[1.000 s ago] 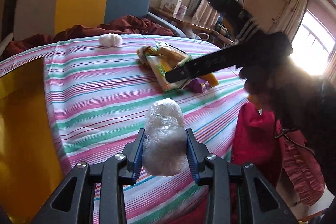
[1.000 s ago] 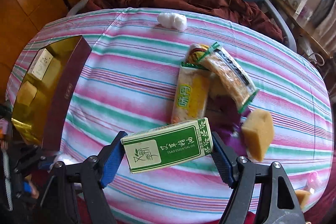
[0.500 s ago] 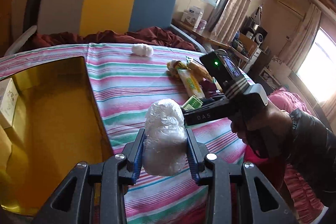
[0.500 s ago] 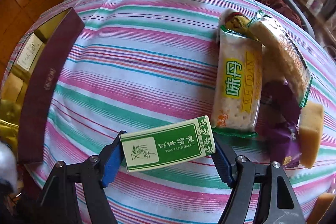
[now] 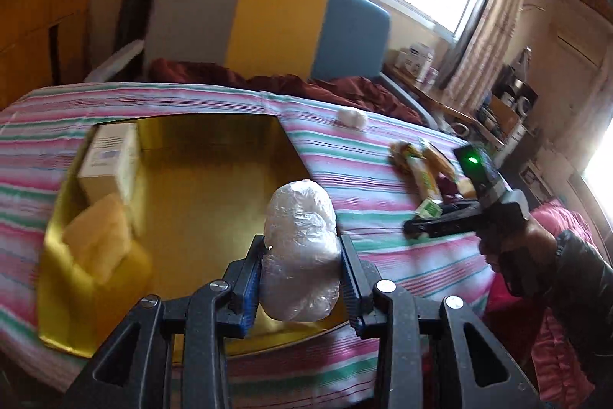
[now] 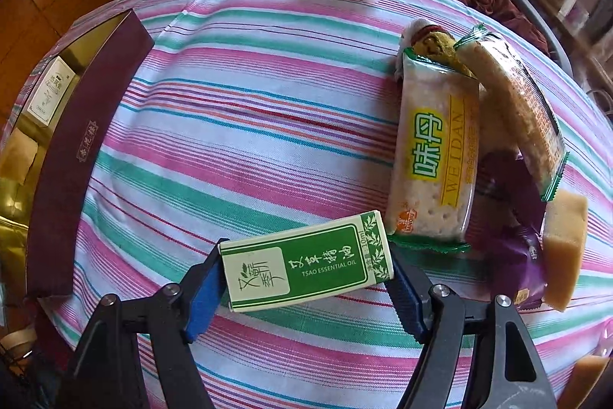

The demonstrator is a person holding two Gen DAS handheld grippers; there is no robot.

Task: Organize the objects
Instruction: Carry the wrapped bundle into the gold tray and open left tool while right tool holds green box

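Blue-padded left tongs clamp a plastic-wrapped white lump; right tongs, moderately spread, grip a green-and-cream essential-oil box.

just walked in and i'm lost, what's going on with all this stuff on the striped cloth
A person is tidying items into a gold-lined box, with a handheld gripper in each hand. The left gripper is shut on a plastic-wrapped white bundle held above the box, which already holds a white carton and a yellow sponge. The right gripper grips a green essential oil box at its ends, near the snack packets on the striped cloth.
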